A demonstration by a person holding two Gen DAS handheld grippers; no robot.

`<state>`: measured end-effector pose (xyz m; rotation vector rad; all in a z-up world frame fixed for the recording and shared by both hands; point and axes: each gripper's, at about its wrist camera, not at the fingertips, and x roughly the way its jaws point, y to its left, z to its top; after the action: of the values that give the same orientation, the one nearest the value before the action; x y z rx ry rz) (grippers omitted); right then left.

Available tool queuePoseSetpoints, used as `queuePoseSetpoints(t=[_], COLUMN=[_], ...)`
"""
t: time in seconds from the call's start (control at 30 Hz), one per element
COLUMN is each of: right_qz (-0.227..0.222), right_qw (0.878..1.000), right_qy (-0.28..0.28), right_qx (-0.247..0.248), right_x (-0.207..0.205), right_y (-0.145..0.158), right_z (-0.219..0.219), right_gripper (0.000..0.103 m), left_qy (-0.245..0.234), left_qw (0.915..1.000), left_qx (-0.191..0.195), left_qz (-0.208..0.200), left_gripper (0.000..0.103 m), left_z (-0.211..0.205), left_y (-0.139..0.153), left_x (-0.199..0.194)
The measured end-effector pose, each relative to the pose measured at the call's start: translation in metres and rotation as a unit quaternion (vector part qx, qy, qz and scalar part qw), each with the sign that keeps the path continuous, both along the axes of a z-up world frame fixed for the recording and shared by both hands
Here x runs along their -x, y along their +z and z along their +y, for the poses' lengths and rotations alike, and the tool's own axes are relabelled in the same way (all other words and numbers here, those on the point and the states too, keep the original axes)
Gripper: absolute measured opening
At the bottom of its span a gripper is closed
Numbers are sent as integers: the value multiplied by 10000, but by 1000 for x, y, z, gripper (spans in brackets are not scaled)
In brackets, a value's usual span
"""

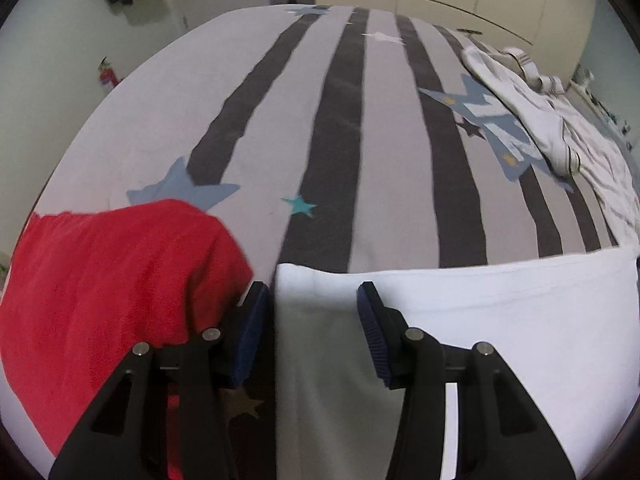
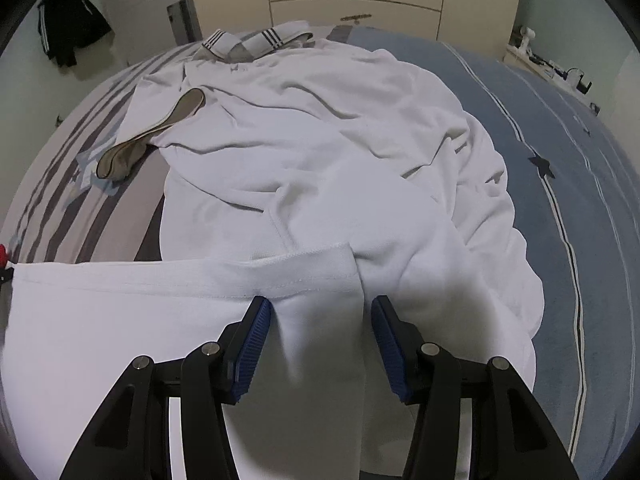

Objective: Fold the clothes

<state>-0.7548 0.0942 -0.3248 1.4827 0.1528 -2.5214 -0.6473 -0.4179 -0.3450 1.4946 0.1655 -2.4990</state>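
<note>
Both claws (image 1: 313, 294) (image 2: 322, 308) astride white garment (image 2: 304, 292)

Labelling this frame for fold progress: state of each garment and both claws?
left claw: open, straddling the white garment's left edge
right claw: open, fabric bunched between the fingers
white garment: near hem pulled straight, the rest rumpled on the bed
red garment: lying in a soft heap, left of the white one
bed cover: spread flat

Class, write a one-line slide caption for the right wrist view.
Open right gripper straddles the hem of a white garment spread over a striped bedspread.
</note>
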Motion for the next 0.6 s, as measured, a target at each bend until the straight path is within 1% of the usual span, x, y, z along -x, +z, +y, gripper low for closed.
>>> queuePoseSetpoints(t=[0.03, 0.07, 0.1, 0.13, 0.17, 0.2, 0.23, 0.27, 0.3, 0.33, 0.43, 0.6], right_qz=[-9, -11, -11, -11, -11, 11, 40, 69, 98, 127, 214, 360], right_qw=[10000, 10000, 9999, 9998, 9997, 9996, 9995, 9994, 9993, 9991, 9984, 9969], right_qy=[-29, -14, 16, 46, 76, 82, 79, 76, 73, 69, 60, 45], right_qx=[27, 71, 120, 170, 219, 259, 295, 331, 367, 404, 512, 692], right_x=[1, 2, 2, 1, 1, -1, -3, -6, -8, -11, -19, -32], right_y=[-1, -1, 0, 0, 1, 3, 6, 9, 12, 15, 23, 37], right_z=[1, 1, 2, 2, 3, 4, 6, 8, 9, 11, 16, 24], right_gripper=[48, 48, 48, 45, 35, 33, 25, 16, 12, 7, 4, 3], left_qy=[-62, -110, -134, -181, -230, -285, -340, -329, -314, -303, -286, -314], left_qw=[10000, 9999, 9999, 9998, 9997, 9996, 9994, 9994, 9994, 9993, 9987, 9966], left_qx=[33, 67, 36, 9, -16, 24, 68, 17, -38, -92, -234, -492], left_qz=[-7, -24, 0, 9, 18, 20, 21, 71, 122, 183, 347, 584], left_gripper=[35, 31, 18, 9, 8, 6, 5, 5, 5, 5, 5, 5], left_z=[3, 6, 7, 9, 10, 13, 15, 12, 9, 9, 9, 13], left_y=[-1, -1, -1, 0, 0, 1, 2, 5, 8, 12, 24, 43], left_x=[0, 2, 2, 2, 2, 2, 1, 1, 0, -3, -14, -39])
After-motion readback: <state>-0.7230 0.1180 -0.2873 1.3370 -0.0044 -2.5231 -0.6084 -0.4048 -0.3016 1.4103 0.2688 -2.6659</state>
